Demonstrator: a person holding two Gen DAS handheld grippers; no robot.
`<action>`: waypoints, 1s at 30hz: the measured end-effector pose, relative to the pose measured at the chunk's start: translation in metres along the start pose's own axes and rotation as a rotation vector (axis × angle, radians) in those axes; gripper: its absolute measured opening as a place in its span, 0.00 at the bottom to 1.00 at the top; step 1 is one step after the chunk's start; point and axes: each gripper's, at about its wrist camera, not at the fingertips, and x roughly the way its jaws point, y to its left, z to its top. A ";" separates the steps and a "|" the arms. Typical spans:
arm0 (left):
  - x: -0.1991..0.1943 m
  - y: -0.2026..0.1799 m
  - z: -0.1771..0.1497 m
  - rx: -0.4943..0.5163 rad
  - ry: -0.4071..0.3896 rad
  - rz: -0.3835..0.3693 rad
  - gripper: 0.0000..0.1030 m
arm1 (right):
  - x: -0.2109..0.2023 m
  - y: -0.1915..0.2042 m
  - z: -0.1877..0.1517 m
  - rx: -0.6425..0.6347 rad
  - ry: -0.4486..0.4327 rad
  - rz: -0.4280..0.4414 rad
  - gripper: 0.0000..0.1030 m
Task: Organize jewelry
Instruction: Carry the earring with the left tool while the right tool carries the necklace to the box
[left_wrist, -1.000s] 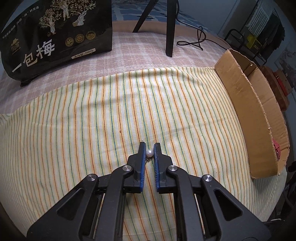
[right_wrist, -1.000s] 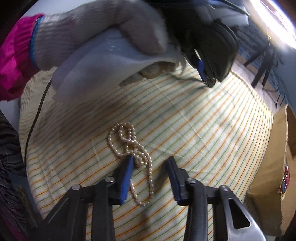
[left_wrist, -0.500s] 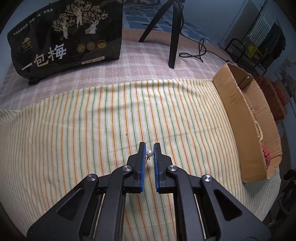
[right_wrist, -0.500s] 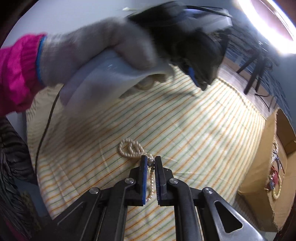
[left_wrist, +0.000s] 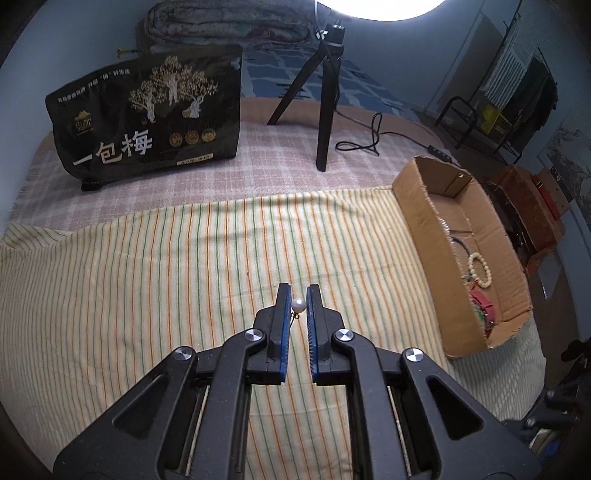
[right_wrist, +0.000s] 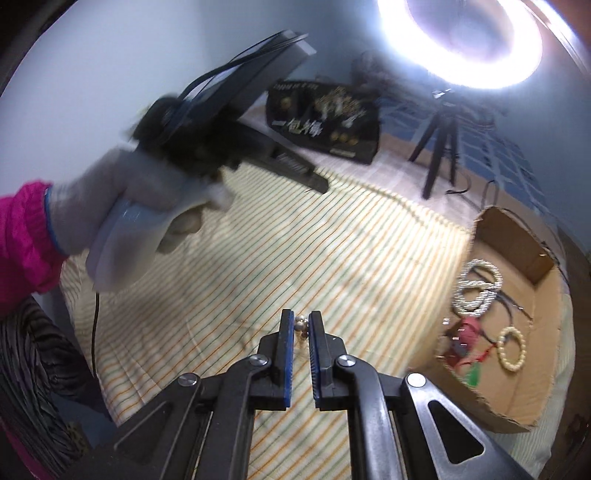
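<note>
Left wrist: hand-held gripper pinches round pearl.

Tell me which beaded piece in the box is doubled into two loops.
The white rope necklace at the far end of the box. The cream bracelet nearer the camera is one small ring of larger beads.

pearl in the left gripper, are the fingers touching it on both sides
Touching. In the left wrist view the pearl sits pinched between the blue pads of the left gripper, with no gap on either side, held above the striped cloth.
</note>
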 end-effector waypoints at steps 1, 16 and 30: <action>-0.004 -0.002 0.000 0.002 -0.006 -0.001 0.06 | -0.006 -0.004 0.001 0.010 -0.012 -0.008 0.05; -0.043 -0.041 -0.018 0.074 -0.073 0.001 0.06 | -0.062 -0.053 0.007 0.130 -0.112 -0.087 0.05; -0.064 -0.093 -0.025 0.169 -0.138 -0.019 0.06 | -0.090 -0.105 0.014 0.235 -0.185 -0.149 0.05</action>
